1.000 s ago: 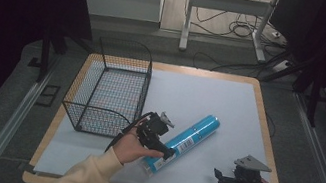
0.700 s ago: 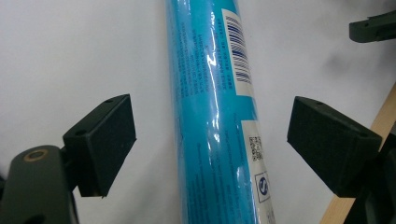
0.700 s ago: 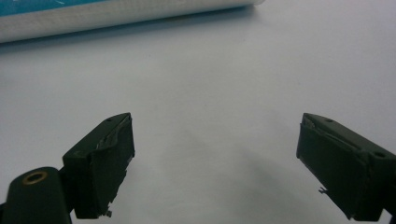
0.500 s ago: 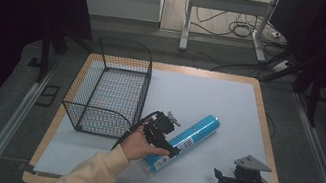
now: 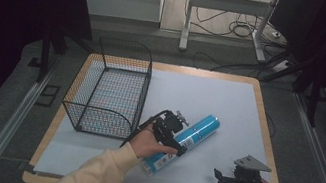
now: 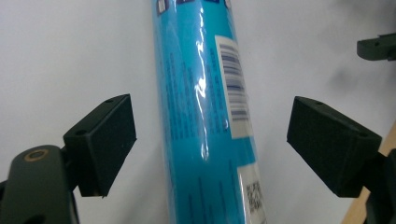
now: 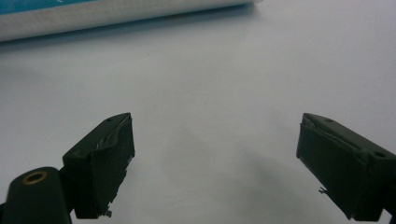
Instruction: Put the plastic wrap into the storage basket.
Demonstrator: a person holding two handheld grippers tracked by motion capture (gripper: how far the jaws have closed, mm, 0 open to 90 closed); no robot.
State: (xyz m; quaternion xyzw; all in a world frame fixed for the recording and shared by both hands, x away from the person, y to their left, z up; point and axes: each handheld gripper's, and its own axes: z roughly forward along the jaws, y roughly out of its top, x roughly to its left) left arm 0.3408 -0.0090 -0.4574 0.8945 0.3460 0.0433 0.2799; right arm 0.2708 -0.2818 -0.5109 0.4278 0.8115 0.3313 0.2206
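While our left gripper (image 6: 210,149) straddles the blue tube (image 6: 205,116) with its jaws spread wide, one pad on each side and neither touching, the tube's long axis runs straight ahead between them. We judge the left hand nearer; our right gripper (image 7: 215,163), also agape over bare table (image 7: 224,84), sits well apart, the tube lying crosswise beyond its fingertips.

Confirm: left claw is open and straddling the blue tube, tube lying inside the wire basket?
Not quite. The left claw is open and straddles the blue tube, but the tube lies on the white table sheet, beside the wire basket, not inside it. The high view shows this.
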